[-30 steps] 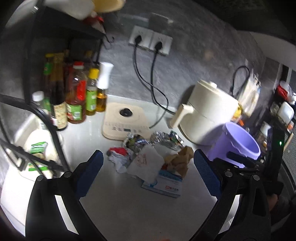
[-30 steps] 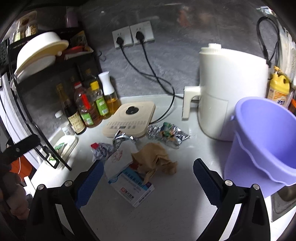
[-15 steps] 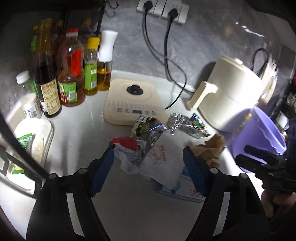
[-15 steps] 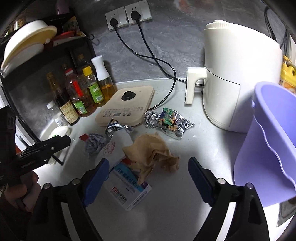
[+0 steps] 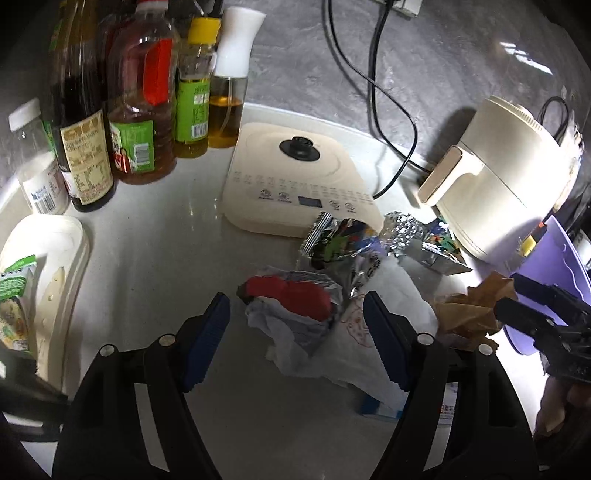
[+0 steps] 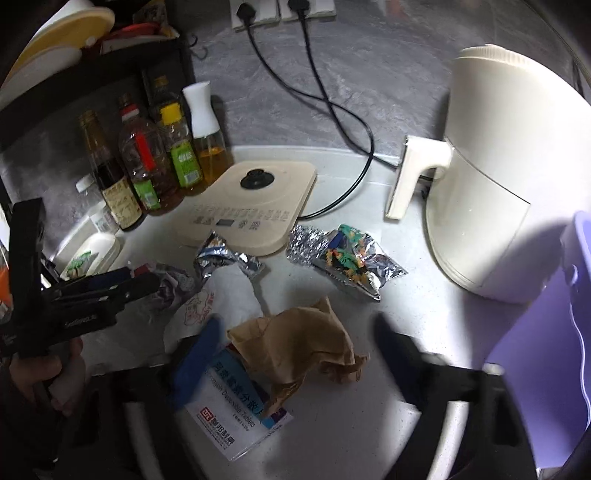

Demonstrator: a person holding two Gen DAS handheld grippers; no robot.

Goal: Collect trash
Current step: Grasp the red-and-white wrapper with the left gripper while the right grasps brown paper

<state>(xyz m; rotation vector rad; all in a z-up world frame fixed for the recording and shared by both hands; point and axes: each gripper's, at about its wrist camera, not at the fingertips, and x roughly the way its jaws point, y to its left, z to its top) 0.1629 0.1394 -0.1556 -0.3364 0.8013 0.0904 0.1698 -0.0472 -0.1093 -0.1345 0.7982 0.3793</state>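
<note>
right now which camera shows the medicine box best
The right wrist view: the medicine box lies close below the camera, its printed top readable, partly under brown paper. The left wrist view shows only one corner of it behind a finger.

Upper left: condiment bottles (image 5: 140, 110) clustered upright on white bench (image 5: 155, 258). Centre: flat cream induction cooker (image 5: 295, 184), black cord (image 6: 332, 110) running to wall sockets (image 6: 280, 11). Right: cream air fryer (image 6: 506, 177), handle facing left. Far left: dish rack (image 6: 92, 55).

Trash pile (image 5: 332, 295) lies on counter (image 5: 159, 258) before induction cooker (image 5: 295, 177); bottles (image 5: 140, 103) left, air fryer (image 5: 498, 184) right, bucket (image 6: 546, 332) farther right.
</note>
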